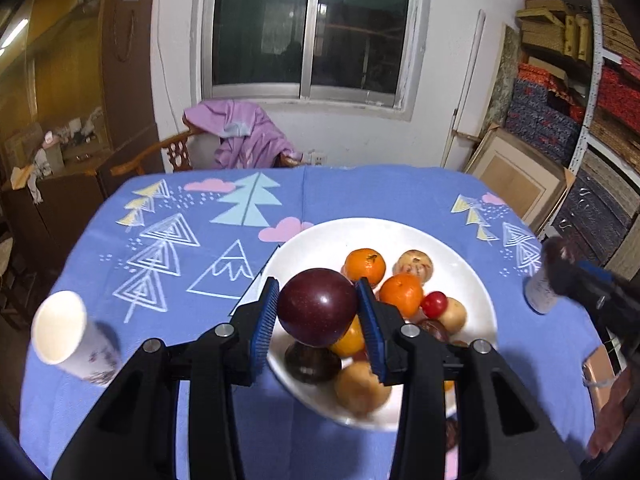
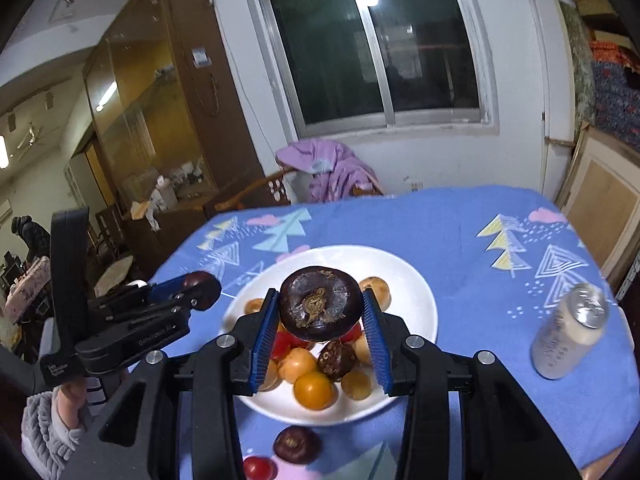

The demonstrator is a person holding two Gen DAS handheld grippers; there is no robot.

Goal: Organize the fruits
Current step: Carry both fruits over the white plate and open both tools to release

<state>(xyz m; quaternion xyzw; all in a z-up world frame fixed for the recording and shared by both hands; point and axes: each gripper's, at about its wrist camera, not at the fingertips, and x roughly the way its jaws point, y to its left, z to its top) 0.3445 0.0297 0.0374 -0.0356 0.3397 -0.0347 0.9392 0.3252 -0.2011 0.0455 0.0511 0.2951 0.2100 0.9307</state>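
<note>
At lower centre of the left view, the left gripper [image 1: 318, 312] clamps a plum [image 1: 317, 306] above the plate [image 1: 320, 240]. In the right view, the right gripper [image 2: 320, 320] pinches a water chestnut [image 2: 321, 308] over the same plate; small lettering on the left gripper's body at left is too blurred to read, as is the can [image 2: 570, 332] label at right. Fruit beneath is partly hidden.

Indoor light, fairly bright, with a lamp glaring in the dark window [image 1: 312, 28]. Fisheye bends the edges; corners go black. The paper cup [image 1: 72, 338] and can [image 2: 570, 332] blur.
</note>
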